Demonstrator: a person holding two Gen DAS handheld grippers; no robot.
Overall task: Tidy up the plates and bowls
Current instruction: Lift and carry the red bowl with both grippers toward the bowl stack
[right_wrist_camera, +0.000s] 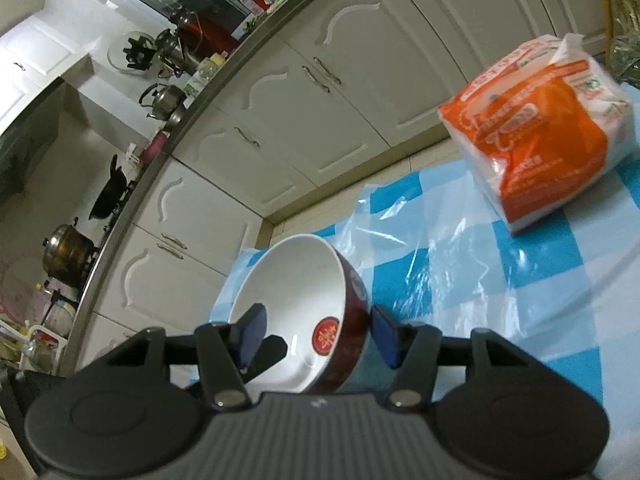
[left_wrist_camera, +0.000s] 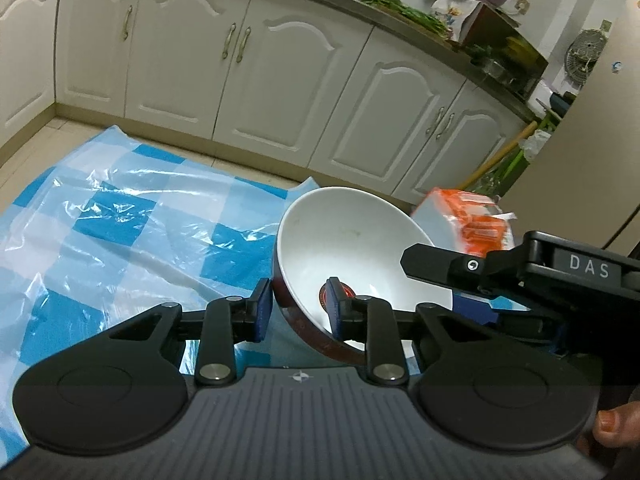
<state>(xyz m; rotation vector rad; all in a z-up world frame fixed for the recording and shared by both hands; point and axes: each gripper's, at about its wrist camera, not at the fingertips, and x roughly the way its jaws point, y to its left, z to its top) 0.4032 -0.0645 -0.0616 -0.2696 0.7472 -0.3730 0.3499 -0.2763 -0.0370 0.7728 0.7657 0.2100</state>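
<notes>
A bowl point(left_wrist_camera: 352, 236), white inside and dark red outside with a red round mark at the bottom, is held tilted above the blue-and-white checked plastic sheet point(left_wrist_camera: 120, 216). My left gripper point(left_wrist_camera: 298, 304) has one pad outside the wall and one inside, closed on the near rim. My right gripper point(right_wrist_camera: 316, 334) straddles the opposite rim of the bowl point(right_wrist_camera: 292, 280), one pad inside, one outside, with a small gap at the outer pad. The right gripper's finger shows in the left wrist view point(left_wrist_camera: 436, 264), reaching into the bowl from the right.
An orange-and-white packet point(right_wrist_camera: 540, 140) lies on the sheet to the right, also in the left wrist view point(left_wrist_camera: 468, 220). White kitchen cabinets point(left_wrist_camera: 248, 72) stand close behind the sheet. A worktop point(right_wrist_camera: 192, 92) above them carries pots and kettles.
</notes>
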